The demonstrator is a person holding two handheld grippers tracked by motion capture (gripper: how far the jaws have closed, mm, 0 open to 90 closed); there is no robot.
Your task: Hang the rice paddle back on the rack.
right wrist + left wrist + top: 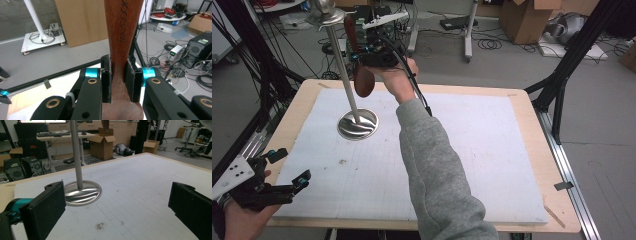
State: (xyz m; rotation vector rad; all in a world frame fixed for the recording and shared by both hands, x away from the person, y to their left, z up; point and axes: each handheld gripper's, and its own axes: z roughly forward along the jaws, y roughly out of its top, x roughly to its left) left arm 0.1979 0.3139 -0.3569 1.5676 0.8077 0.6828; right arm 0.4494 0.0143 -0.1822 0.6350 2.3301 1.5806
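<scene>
1. The right tool (362, 50) is raised above the far left part of the table (532, 150), its jaws closed on the neck of a brown wooden spoon (122, 37).
2. The spoon hangs down from this tool, its bowl just beside the pole of a metal stand (357, 124).
3. The left tool (287, 172) sits at the near left corner with its jaws wide apart and nothing between them; the stand is ahead of it.
4. A white gridded mat (140, 195) with small dark specks covers the wooden table.
5. Beyond the tools: grey floor, cardboard boxes (529, 17), cables, black frame legs.
</scene>
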